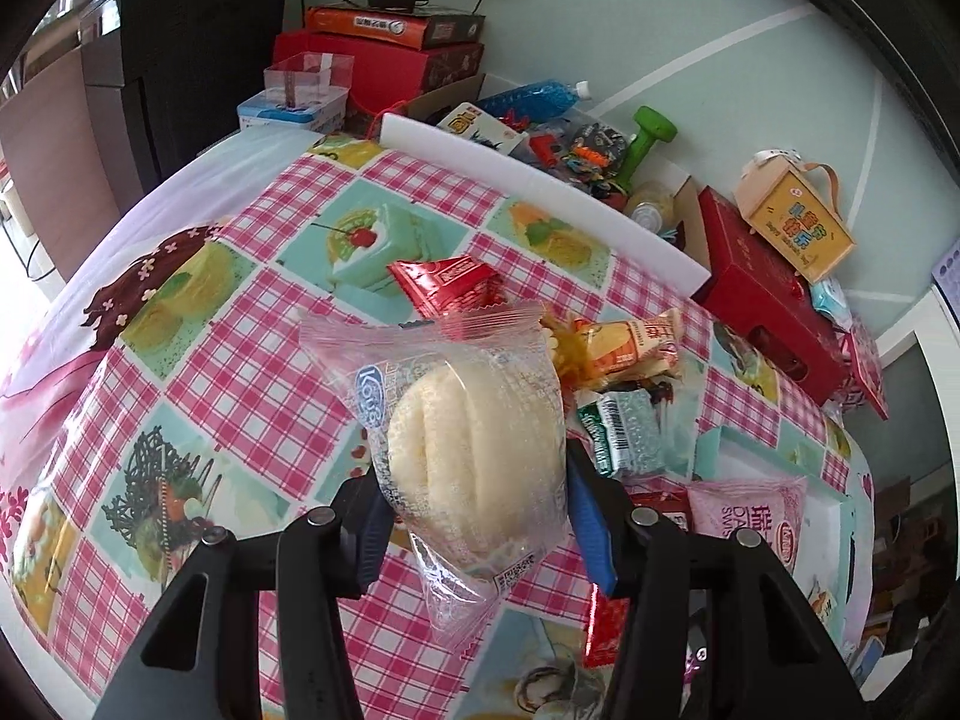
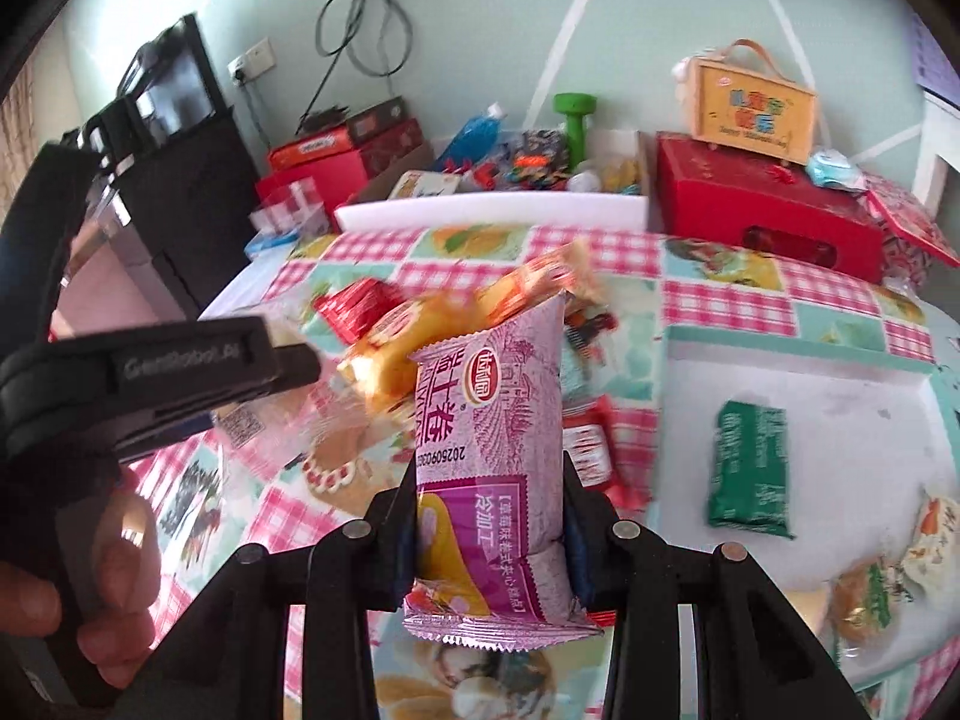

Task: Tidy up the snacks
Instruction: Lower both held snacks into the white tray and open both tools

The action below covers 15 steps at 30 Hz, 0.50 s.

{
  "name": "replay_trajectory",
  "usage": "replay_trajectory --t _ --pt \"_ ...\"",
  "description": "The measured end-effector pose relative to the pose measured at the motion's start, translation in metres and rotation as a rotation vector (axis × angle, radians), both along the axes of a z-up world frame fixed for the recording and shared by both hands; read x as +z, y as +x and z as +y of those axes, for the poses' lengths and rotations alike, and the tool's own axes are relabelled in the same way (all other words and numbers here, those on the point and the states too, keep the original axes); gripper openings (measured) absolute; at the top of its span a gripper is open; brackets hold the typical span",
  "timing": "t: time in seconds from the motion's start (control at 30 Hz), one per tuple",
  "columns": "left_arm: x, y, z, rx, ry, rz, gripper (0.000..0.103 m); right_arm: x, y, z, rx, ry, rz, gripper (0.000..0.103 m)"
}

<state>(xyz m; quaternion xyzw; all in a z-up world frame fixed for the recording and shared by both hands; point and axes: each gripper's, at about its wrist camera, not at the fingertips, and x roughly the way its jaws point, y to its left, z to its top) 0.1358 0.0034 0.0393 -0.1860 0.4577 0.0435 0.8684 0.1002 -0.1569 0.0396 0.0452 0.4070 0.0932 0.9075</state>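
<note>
My left gripper (image 1: 474,516) clamps a clear-wrapped bun (image 1: 468,438); my right gripper (image 2: 489,516) clamps a purple snack pack (image 2: 492,420). Both hang above the desk (image 1: 240,324), remaining snacks (image 1: 624,360) piled at one o'clock.

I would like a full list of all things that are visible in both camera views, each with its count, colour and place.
bun in clear wrapper: 1, pale cream, held in left gripper
pink-purple snack pack: 1, held in right gripper
orange snack pack: 1, on the table behind the pink-purple pack
red snack pack: 1, on the tablecloth, mid table
green snack pack: 1, lying in the white tray
checked tablecloth: 1, pink, white and teal, covers the table
green dumbbell: 1, far edge, by the wall
red box: 1, far right
yellow carry box: 1, on top of the red box
left gripper: 1, black, shut on the bun
right gripper: 1, black, shut on the pack
hand: 1, lower left of the right view
</note>
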Motion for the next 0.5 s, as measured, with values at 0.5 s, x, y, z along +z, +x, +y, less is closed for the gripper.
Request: replay_trajectory --t 0.5 --pt "0.027 0.019 -0.135 -0.306 0.024 -0.103 0.054 0.007 -0.012 -0.191 -0.507 0.130 -0.003 0.041"
